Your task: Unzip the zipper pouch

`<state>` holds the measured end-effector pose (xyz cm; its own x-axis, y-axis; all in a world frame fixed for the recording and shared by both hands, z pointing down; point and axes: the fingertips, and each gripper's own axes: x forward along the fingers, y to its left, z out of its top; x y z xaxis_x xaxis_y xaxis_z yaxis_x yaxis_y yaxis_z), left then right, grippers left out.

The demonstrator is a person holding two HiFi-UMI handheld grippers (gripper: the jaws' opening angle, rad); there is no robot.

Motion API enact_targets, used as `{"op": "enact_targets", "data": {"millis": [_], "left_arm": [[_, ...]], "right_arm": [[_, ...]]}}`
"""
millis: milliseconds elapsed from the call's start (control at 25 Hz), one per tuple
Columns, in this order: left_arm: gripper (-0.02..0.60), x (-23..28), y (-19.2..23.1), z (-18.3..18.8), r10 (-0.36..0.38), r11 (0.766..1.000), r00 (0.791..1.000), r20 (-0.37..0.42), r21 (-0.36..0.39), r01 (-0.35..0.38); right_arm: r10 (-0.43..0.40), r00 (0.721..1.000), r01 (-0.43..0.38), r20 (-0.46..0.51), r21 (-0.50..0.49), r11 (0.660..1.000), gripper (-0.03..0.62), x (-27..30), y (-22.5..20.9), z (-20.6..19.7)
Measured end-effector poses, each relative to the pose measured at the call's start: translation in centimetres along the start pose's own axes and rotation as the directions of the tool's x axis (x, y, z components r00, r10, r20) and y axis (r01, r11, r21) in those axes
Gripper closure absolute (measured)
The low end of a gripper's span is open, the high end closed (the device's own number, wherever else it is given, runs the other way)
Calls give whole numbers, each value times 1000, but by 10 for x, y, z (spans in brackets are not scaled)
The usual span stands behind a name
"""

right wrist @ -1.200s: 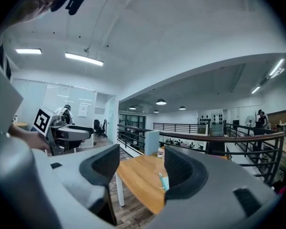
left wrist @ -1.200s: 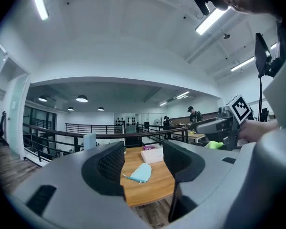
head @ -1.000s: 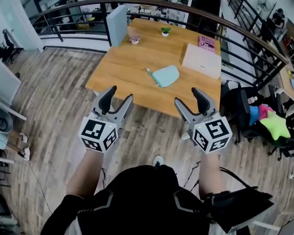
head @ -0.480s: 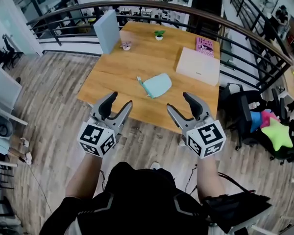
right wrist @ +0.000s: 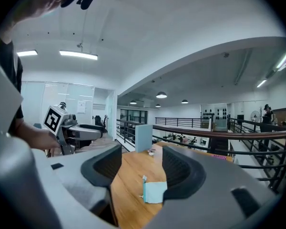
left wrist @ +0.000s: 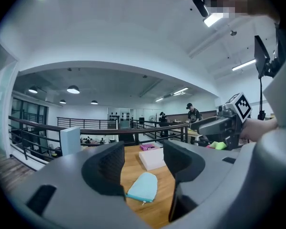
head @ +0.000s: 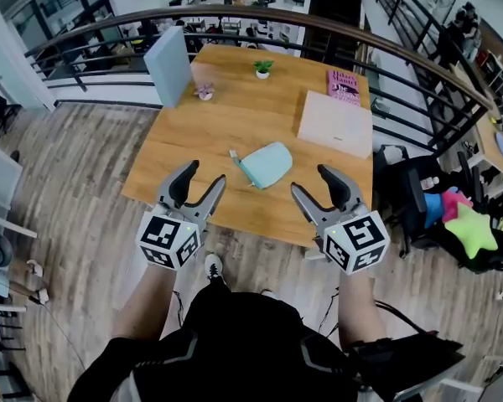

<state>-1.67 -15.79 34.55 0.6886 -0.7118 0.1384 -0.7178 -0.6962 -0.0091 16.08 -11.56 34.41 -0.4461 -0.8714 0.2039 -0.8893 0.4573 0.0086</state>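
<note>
Here, over the broad wooden bench's (head: 226,132) near edge, the left hand-held gripper (head: 204,174) and right hand-held gripper (head: 312,180) hang spread, empty. The flat turquoise fabric zipper pouch (head: 267,164) lies mid-bench, untouched. It is probably light and floppy: pin its body, pinch the small zipper pull (head: 232,153).

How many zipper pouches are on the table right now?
1. The light blue zipper pouch lies flat near the front edge of the wooden table, left of the white box. No other pouch shows, and nothing on the table looks likely to hide one.
</note>
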Motion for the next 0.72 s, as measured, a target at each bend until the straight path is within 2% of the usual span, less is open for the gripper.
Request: {"op": "enact_targets", "data": {"millis": [160, 440, 720], "left_arm": [[322, 17, 45, 4, -45, 999, 999, 11, 25, 45], [322, 44, 119, -7, -96, 995, 995, 19, 0, 96], [322, 68, 157, -29, -171, 985, 985, -6, -26, 171]], "right_arm": [[-49, 999, 49, -17, 29, 998, 322, 34, -3, 3], [-119, 991, 121, -52, 31, 992, 337, 94, -3, -2], [-167, 982, 170, -85, 33, 985, 338, 134, -4, -11]]}}
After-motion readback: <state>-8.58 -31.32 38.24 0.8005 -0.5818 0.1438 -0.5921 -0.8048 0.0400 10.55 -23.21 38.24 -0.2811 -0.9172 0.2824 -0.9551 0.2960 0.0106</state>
